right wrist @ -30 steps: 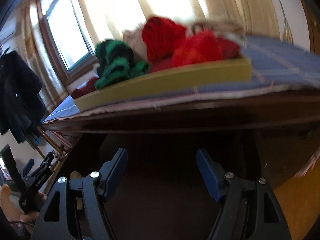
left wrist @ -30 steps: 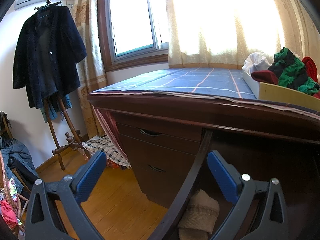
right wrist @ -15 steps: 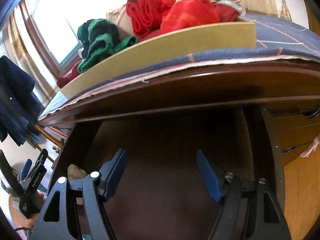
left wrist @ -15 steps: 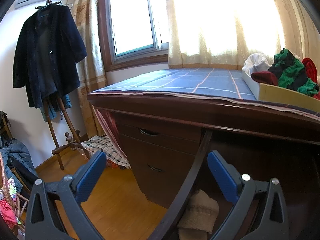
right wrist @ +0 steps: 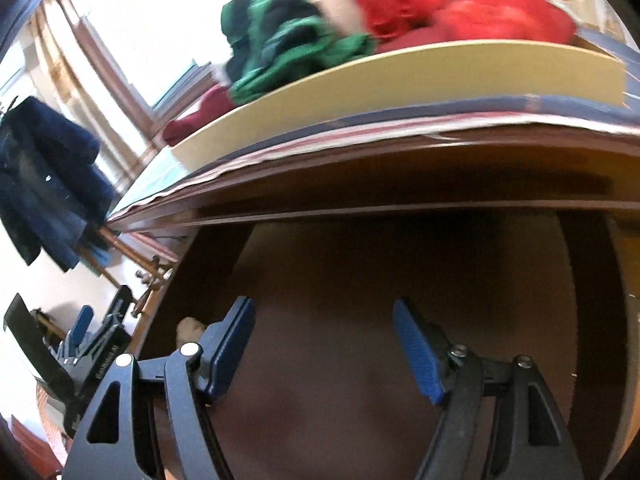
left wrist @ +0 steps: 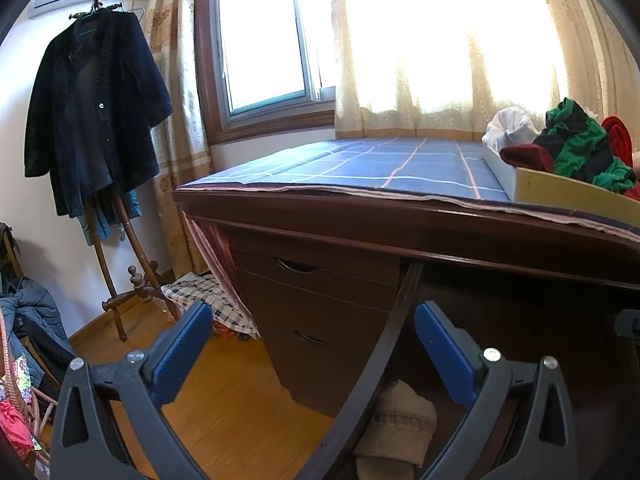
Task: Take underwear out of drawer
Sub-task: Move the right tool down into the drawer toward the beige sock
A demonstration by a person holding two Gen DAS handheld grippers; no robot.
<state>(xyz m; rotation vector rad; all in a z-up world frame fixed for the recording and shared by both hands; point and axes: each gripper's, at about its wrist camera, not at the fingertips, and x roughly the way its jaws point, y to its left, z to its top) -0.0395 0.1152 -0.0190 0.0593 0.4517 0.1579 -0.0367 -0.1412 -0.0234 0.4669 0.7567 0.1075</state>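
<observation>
Since the earlier frame, the right gripper [right wrist: 324, 344] has come closer to the bench [right wrist: 400, 172] and tipped down, so the open drawer [right wrist: 360, 280] under the bench top now fills more of its view, and the picture is a bit blurry. Its jaws stand wide apart with nothing between them, the same as before. Left gripper [left wrist: 312, 344] has not moved; its jaws are also wide apart and hold nothing.

Inside the dark brown drawer, a small tan rolled cloth [left wrist: 396, 428] lies near the left edge. I cannot tell if it is the underwear. In the right view only a pale bit of it [right wrist: 192, 328] shows, just left of the right gripper's left finger. That gripper hangs over the bare drawer floor and does not touch the cloth.

On the bench lies a blue checked sheet [left wrist: 380, 164]. A yellow tray [right wrist: 400, 76] sits on it, piled with green [right wrist: 288, 48], red [right wrist: 460, 12], dark red [left wrist: 524, 158] and white [left wrist: 508, 126] clothes.

At the left a dark coat [left wrist: 92, 112] hangs on a wooden stand [left wrist: 120, 280] by the window [left wrist: 264, 40]
</observation>
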